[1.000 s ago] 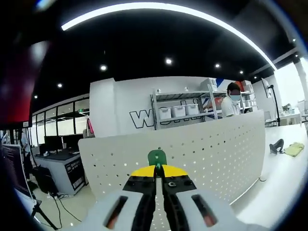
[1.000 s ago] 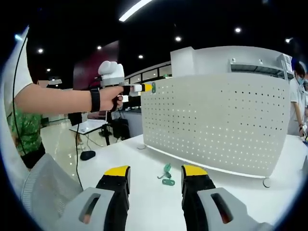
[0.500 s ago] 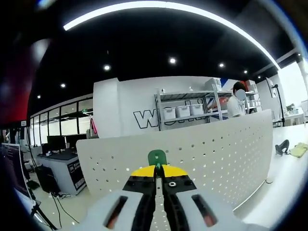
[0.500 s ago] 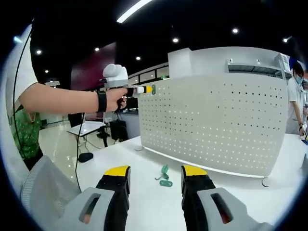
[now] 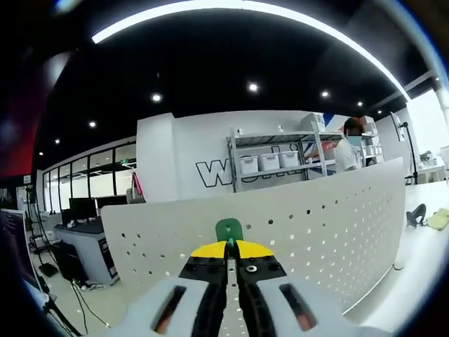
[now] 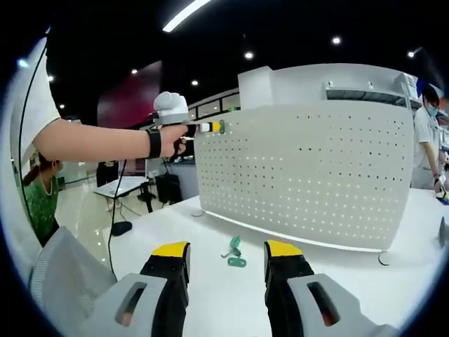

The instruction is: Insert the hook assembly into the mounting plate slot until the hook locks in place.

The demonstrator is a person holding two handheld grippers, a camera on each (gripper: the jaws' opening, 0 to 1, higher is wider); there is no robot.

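A white perforated mounting plate stands upright on the white table. My left gripper is shut on a green hook, held at the plate's upper edge. In the right gripper view that left gripper sits at the plate's top left corner, held by a person's hand. My right gripper stands open low over the table, nothing between its jaws. Two more green hooks lie on the table in front of the plate.
A person stands behind the plate at the right, by shelving with white bins. Desks with monitors are at the left. A dark object and a yellow cloth lie on the table at right.
Both views have shifted slightly. The left gripper with its green hook stays at the plate's top edge. The right gripper stays open over the table.
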